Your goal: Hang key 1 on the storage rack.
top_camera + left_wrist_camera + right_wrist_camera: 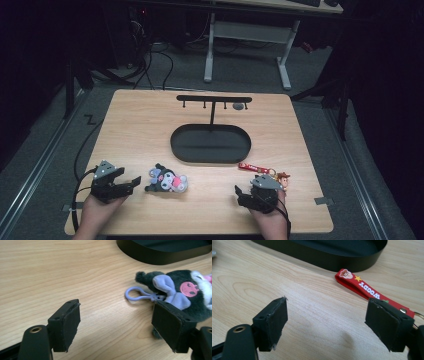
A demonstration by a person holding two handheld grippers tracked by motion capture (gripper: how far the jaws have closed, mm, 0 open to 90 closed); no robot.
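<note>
Trouble looks likeliest if the left tongs (131, 183), open and empty at lower left, pinch the plush toy (167, 181) beside them, not its lilac clip (136, 294), while the right tongs (240, 192) idle open near the red strap (253, 167).

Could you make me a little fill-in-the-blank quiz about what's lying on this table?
1. The plush keychain has a clip loop coloured ____.
2. The red strap bears the word ____.
3. The black rack stands in an oval ____.
4. Both the left gripper and the right gripper have their jaws ____.

Missing words: lilac; WOODY; tray; open
</note>
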